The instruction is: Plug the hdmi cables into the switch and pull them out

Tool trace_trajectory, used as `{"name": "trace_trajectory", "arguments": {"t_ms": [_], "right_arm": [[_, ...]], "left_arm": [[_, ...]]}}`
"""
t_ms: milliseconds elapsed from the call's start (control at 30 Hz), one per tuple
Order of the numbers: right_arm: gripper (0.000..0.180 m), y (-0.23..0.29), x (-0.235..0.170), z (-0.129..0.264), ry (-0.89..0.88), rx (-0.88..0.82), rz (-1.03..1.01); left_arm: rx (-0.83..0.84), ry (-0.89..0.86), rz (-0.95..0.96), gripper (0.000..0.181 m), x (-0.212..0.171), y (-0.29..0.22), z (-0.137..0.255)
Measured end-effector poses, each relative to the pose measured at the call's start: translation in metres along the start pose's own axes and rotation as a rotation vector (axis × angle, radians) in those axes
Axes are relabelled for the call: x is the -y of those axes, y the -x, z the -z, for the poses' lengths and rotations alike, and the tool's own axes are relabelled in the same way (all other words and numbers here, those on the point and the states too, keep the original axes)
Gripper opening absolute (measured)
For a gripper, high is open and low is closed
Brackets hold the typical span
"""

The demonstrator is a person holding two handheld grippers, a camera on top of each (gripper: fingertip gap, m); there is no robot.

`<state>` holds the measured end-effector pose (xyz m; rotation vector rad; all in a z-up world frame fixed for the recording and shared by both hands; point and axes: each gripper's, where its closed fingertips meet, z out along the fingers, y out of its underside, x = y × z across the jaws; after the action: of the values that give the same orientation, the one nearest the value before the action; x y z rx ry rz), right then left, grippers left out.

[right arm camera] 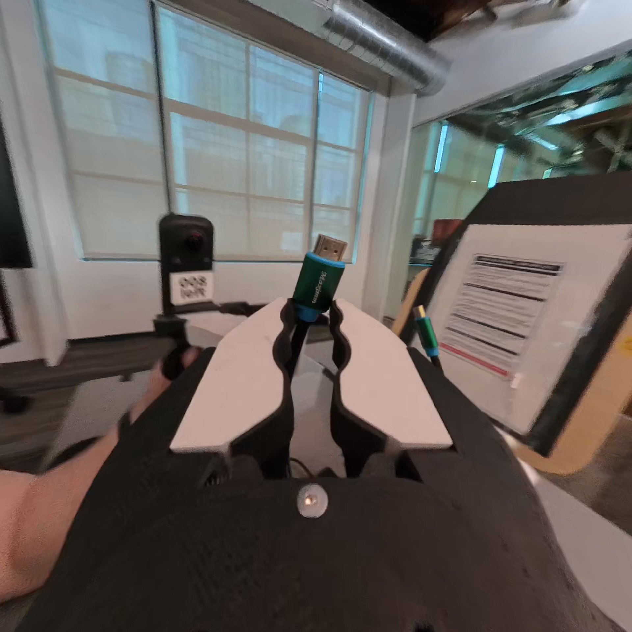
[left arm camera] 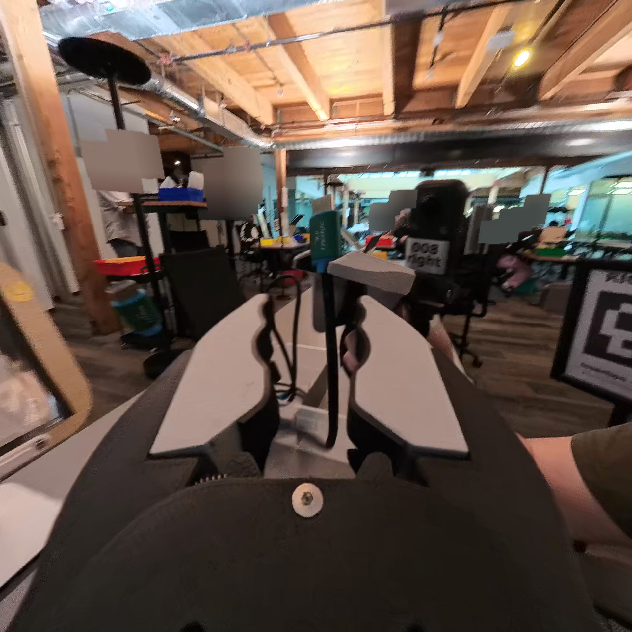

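Observation:
My right gripper [right arm camera: 312,304] is shut on the blue collar of a green HDMI plug [right arm camera: 316,284]. The plug's metal tip points up and away, and its black cable runs back between the fingers. In the left wrist view the same plug [left arm camera: 325,236] sticks up beside a grey finger [left arm camera: 371,277] of the right gripper. My left gripper [left arm camera: 313,304] is open. The black cable [left arm camera: 330,359] hangs through its gap without touching either finger. A second green HDMI plug [right arm camera: 425,328] stands to the right. I cannot make out the switch.
A looped black cable [left arm camera: 290,342] lies on the white table [left arm camera: 34,478]. A black-framed board with a printed sheet [right arm camera: 506,307] leans at the right, and another marker board [left arm camera: 602,328] stands nearby. A person's forearm [left arm camera: 554,496] is at the right. Office chairs and carts stand behind.

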<state>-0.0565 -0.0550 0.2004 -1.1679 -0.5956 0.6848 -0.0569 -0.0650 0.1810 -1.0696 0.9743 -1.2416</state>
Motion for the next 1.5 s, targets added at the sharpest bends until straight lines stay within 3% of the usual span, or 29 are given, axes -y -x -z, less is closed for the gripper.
{"name": "trace_trajectory", "arguments": {"t_ms": [100,233,367,500,667,767,933,1033,1300,1500], "right_arm": [[0.020,-0.009,-0.009,0.000,0.085,-0.085,0.144],[0.020,0.002,-0.012,-0.005,0.092,-0.126,0.395],[0.020,0.016,-0.020,-0.012,0.106,-0.166,0.641],[0.020,0.024,-0.031,-0.018,0.142,-0.172,0.780],[0.020,0.020,-0.041,-0.021,0.192,-0.190,0.865],[0.021,0.016,-0.048,-0.023,0.215,-0.191,0.887],[0.024,0.013,-0.049,-0.025,0.195,-0.230,0.935],[0.022,0.037,-0.053,-0.028,0.137,-0.136,0.927],[0.011,0.101,-0.115,-0.057,0.210,0.185,0.636],[0.008,0.098,-0.160,-0.069,0.349,0.215,0.406]], "left_arm": [[0.072,0.022,-0.013,0.063,0.014,0.011,0.022],[0.130,-0.023,-0.010,0.056,0.033,0.009,0.037],[0.160,0.054,-0.004,0.055,0.024,0.004,0.032],[0.174,0.147,0.013,0.055,0.006,0.005,0.024],[0.151,0.205,-0.025,0.033,-0.006,0.007,0.021],[0.158,0.251,-0.051,0.011,-0.013,0.010,0.022],[0.238,0.179,-0.017,0.010,-0.006,0.035,0.028],[0.258,0.129,0.075,0.011,-0.002,0.052,0.039],[0.270,0.051,0.199,0.010,0.004,0.077,0.061],[0.341,0.066,0.174,0.010,0.004,0.088,0.071]]}}
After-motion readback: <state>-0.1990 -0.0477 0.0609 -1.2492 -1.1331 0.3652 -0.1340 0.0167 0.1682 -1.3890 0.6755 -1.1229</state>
